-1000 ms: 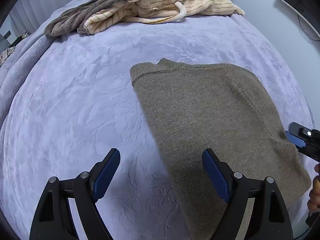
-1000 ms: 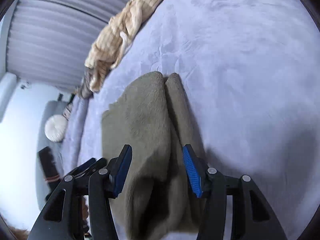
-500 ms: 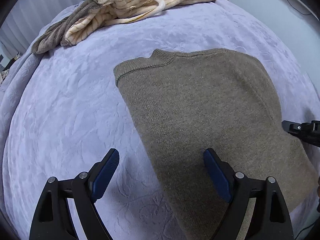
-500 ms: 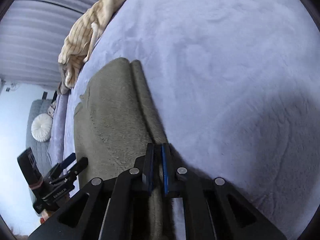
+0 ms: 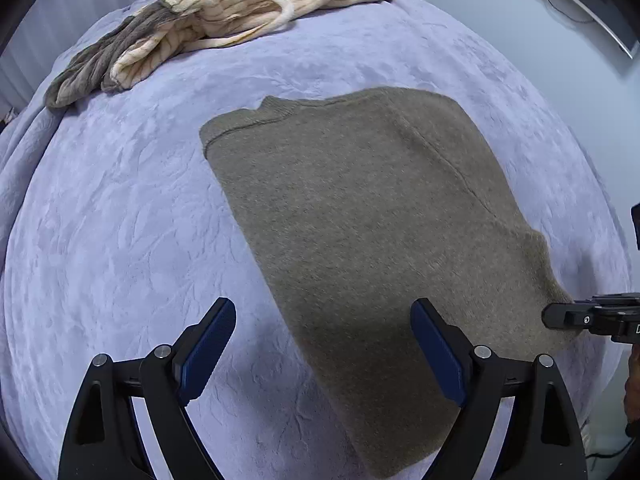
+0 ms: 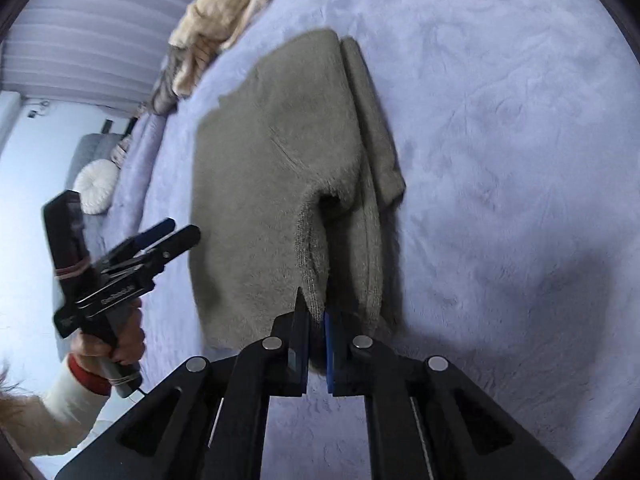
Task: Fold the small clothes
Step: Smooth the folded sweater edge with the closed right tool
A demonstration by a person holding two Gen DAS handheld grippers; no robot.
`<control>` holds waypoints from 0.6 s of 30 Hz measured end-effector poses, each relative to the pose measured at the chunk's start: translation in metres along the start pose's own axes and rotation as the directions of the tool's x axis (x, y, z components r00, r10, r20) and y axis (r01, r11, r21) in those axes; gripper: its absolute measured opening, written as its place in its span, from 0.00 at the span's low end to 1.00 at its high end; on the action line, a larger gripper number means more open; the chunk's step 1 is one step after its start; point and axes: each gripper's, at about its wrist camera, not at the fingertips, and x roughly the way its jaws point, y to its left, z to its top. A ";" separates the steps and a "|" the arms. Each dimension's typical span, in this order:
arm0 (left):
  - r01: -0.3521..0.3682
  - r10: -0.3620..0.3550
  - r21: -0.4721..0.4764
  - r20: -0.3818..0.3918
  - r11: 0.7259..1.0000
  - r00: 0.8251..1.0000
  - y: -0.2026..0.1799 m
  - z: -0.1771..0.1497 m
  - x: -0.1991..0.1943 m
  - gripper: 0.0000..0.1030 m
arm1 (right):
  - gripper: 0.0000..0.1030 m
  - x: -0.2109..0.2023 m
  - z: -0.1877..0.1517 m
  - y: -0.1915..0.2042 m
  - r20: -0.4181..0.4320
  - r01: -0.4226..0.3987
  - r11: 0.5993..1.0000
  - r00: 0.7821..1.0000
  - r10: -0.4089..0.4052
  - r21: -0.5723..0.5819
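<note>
Pinching one olive sweater (image 6: 272,168), right tool (image 6: 316,344); left tool (image 5: 320,352) spread wide.

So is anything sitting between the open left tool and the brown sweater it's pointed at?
Nothing visible. The left tool hangs open right over the near edge of the brown sweater, with only bare blanket around it. The striped clothes pile lies far off at the back. The right tool is shut on the sweater's sleeve.

Soft, even, cool daylight; no glare. Heavy fisheye bending and black vignette at all corners. Faint shadows on the bedspread (image 5: 120,220) under the left gripper (image 5: 324,344); a broad darker shadow right of the sweater (image 6: 272,184). Sharp centres, slight smear toward the rims.
</note>
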 end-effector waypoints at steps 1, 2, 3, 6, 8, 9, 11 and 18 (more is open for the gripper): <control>0.006 -0.006 0.022 0.005 1.000 1.000 -0.006 -0.004 -0.002 0.87 | 0.06 -0.003 -0.002 0.006 0.017 -0.019 0.999 1.000 0.020 -0.026; 0.009 -0.010 0.041 0.008 0.999 1.000 -0.011 -0.009 -0.004 0.87 | 0.05 -0.011 -0.007 0.015 0.041 -0.006 0.997 0.999 0.009 -0.073; 0.007 -0.007 0.062 -0.001 0.998 1.000 -0.016 -0.015 -0.001 0.87 | 0.05 -0.016 -0.011 0.018 0.060 0.036 0.995 0.998 -0.031 -0.094; 0.002 0.005 0.107 -0.061 0.994 0.998 -0.027 -0.040 0.020 0.87 | 0.05 -0.007 -0.022 -0.005 0.046 0.166 0.985 0.985 -0.164 -0.040; 0.030 -0.022 0.072 -0.114 0.997 0.993 -0.025 -0.050 0.033 0.88 | 0.05 0.010 -0.029 -0.033 0.011 0.158 0.987 0.987 -0.159 0.038; 0.050 -0.046 0.029 -0.119 0.998 0.992 -0.022 -0.055 0.035 0.91 | 0.05 0.014 -0.029 -0.039 0.018 0.141 0.988 0.990 -0.142 0.059; 0.052 -0.052 -0.007 -0.110 0.999 0.993 -0.017 -0.058 0.033 0.94 | 0.06 0.011 -0.031 -0.038 0.045 0.131 0.989 0.990 -0.134 0.062; 0.044 -0.044 -0.005 -0.105 0.999 0.993 -0.017 -0.059 0.030 0.94 | 0.56 -0.021 -0.037 -0.023 0.114 0.150 0.980 0.980 -0.165 0.131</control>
